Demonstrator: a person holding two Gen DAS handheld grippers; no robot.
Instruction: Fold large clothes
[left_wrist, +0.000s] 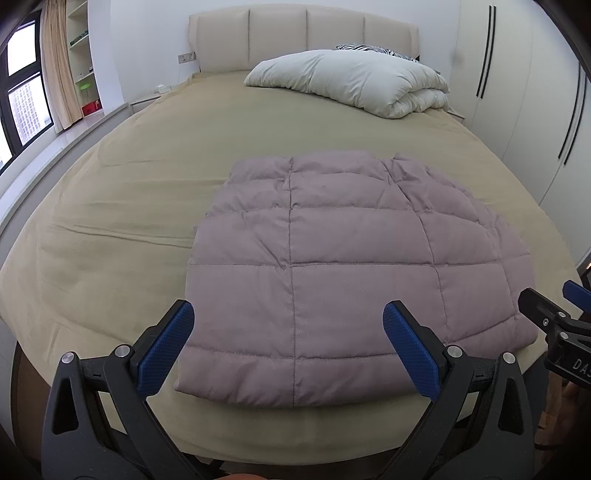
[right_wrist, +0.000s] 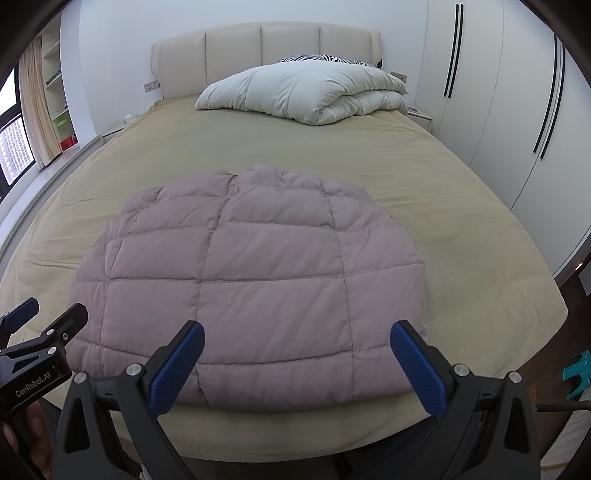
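Observation:
A mauve quilted padded garment (left_wrist: 332, 258) lies folded flat in a rough rectangle on the beige bed (left_wrist: 129, 206), near its foot edge. It also shows in the right wrist view (right_wrist: 258, 273). My left gripper (left_wrist: 288, 317) is open and empty, hovering over the garment's near left part. My right gripper (right_wrist: 295, 336) is open and empty over the garment's near right part. The right gripper shows at the right edge of the left wrist view (left_wrist: 554, 306), and the left gripper at the left edge of the right wrist view (right_wrist: 40, 321).
A folded white duvet (left_wrist: 351, 81) and a zebra-print pillow (left_wrist: 373, 48) lie at the padded headboard (left_wrist: 303, 33). White wardrobes (left_wrist: 517, 92) stand to the right. A window, curtain and shelves (left_wrist: 83, 59) are to the left. A teal object (right_wrist: 578, 373) sits at the lower right.

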